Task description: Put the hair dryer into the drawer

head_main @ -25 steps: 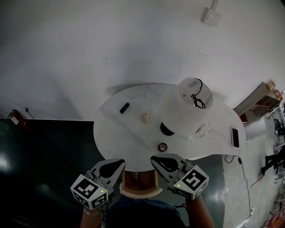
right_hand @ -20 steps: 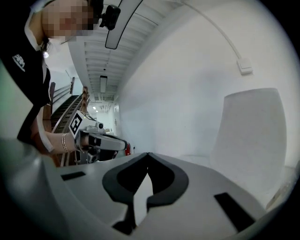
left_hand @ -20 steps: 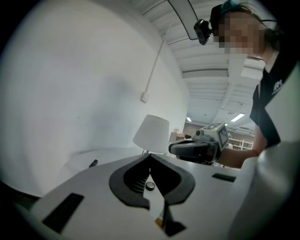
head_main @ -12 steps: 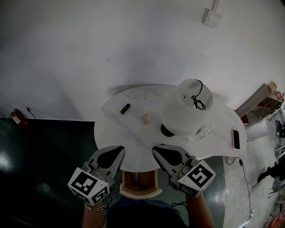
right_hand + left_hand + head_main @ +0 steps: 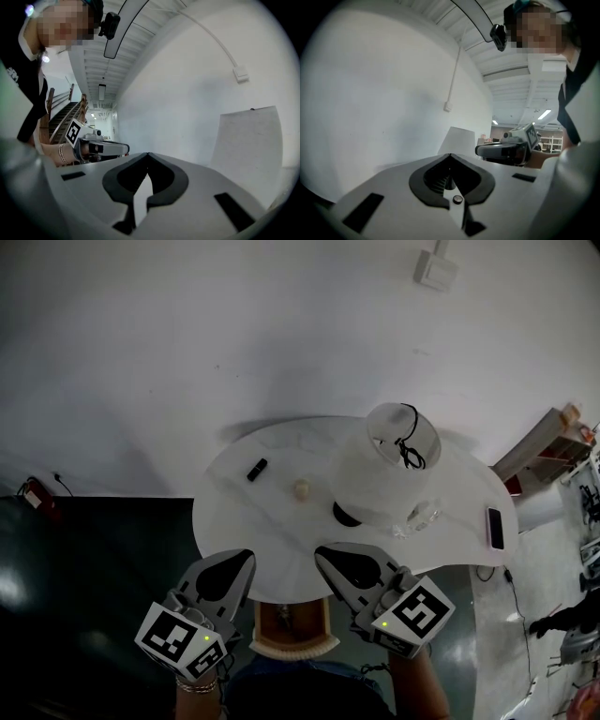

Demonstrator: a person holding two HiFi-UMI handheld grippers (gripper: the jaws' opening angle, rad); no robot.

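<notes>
Flanking the open light-wood drawer [image 5: 292, 646], left gripper [image 5: 239, 568] and right gripper [image 5: 330, 561] hang empty, jaws clenched; hair dryer not identifiable.

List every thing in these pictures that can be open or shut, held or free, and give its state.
left claw: shut, nothing between the jaws.
right claw: shut, nothing between the jaws.
drawer: pulled open under the near edge of the table.
phone: free, lying flat near the table's right edge, screen dark.
tall white cylinder: free, standing on the table.
</notes>
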